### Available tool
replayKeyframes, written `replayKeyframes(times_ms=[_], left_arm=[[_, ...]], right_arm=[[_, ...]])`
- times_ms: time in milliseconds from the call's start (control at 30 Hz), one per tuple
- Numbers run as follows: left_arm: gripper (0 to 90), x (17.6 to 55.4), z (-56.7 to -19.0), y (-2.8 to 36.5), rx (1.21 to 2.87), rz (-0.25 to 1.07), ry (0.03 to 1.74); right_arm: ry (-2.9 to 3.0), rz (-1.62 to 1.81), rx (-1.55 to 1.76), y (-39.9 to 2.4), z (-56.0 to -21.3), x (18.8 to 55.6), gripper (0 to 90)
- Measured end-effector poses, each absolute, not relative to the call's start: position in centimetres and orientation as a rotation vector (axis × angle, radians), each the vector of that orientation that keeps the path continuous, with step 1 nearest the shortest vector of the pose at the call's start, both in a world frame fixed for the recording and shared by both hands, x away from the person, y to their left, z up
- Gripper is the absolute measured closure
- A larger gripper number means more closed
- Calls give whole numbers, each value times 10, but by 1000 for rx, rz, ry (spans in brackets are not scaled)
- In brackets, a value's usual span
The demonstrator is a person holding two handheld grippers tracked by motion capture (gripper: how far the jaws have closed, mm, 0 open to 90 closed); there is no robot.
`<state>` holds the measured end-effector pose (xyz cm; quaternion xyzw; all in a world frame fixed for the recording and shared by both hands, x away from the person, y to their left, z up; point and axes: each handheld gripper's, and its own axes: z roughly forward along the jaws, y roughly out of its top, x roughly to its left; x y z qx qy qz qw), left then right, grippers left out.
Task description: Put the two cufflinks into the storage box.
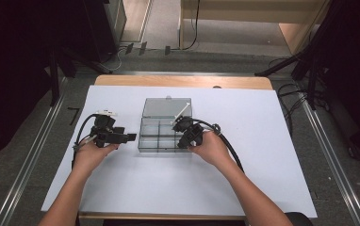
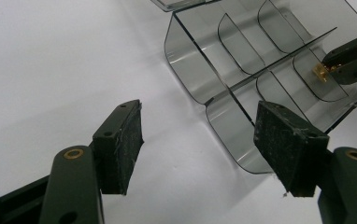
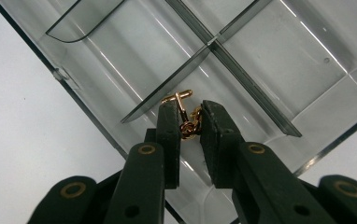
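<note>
- The right gripper is pinching a small gold chain piece between nearly closed jaws; a gold bar end is poking out above the tips.
- The gripper is hanging over the compartment box, above a cell on the box's right side, by a divider. In the left gripper view the gold piece is showing over that same cell.
- The left gripper is sitting wide open and holding nothing, just beside the box's left wall, above the white table sheet.
- The box's clear lid is lying open on the far side of the box.
- Judged risk: the grip is catching only a few links, so the chain could slip out or snag on a pad at release.
- Judged risk: the piece could drop across the divider into the neighbouring cell.
- Judged risk: the box is unbraced, so a nudge from the right jaws could slide it.
</note>
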<state>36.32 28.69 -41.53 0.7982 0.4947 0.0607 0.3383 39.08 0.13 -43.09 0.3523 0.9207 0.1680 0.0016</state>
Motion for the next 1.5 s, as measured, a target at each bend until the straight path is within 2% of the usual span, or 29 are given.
replayKeyframes(times_ms=[933,1067,1233,1500], left_arm=[[375,370,-413,275,2091,83,1325],[378,372,-406,271,2080,70,1315],[375,375,-403,267,2085,69,1311],[395,382,-398,264,2094,43,1293]], right_arm=[[2861,605,1129,-7,-425,396,756],[2840,654,1135,-13,-417,397,718],[2807,736,1161,-22,-407,397,630],[2740,825,1238,-41,-397,400,554]])
